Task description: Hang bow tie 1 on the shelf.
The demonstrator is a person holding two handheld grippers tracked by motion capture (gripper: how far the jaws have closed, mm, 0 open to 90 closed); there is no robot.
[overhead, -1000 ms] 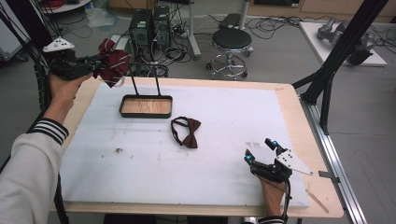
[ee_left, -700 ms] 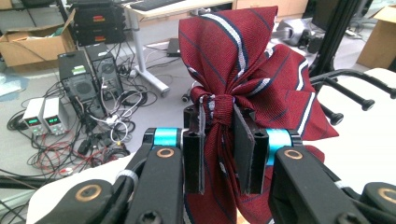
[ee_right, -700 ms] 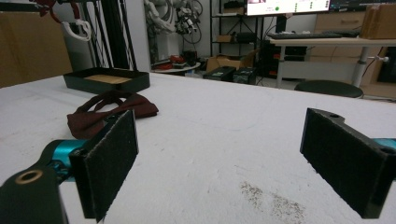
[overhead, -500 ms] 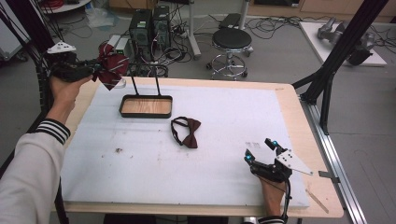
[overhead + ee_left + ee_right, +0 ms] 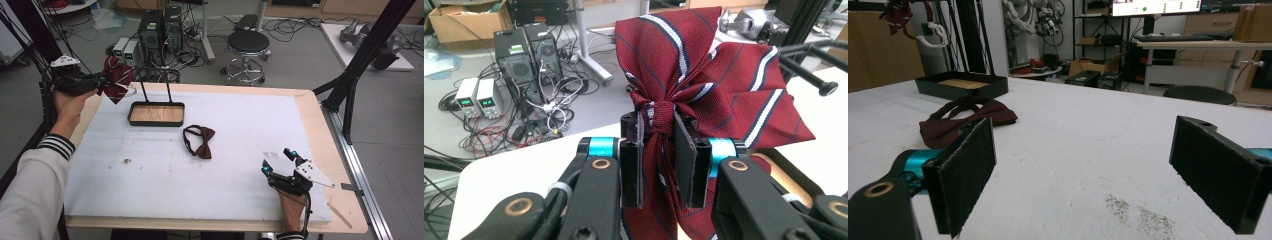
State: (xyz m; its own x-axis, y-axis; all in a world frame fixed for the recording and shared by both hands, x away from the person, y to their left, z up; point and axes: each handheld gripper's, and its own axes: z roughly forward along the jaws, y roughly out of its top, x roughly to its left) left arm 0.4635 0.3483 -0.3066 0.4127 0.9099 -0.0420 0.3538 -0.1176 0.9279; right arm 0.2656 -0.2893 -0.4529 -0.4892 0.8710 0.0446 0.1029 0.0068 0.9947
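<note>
Lowering – left gripper (image 5: 100, 82) | striped bow (image 5: 118, 78) clamped | right gripper (image 5: 280, 161) unmoved

I see a dark red striped bow tie (image 5: 704, 95), white and navy stripes, pinched at its knot and held in the air above the table's far left corner, just beside the black tray; its wings are fanned and its tails hang.
</note>
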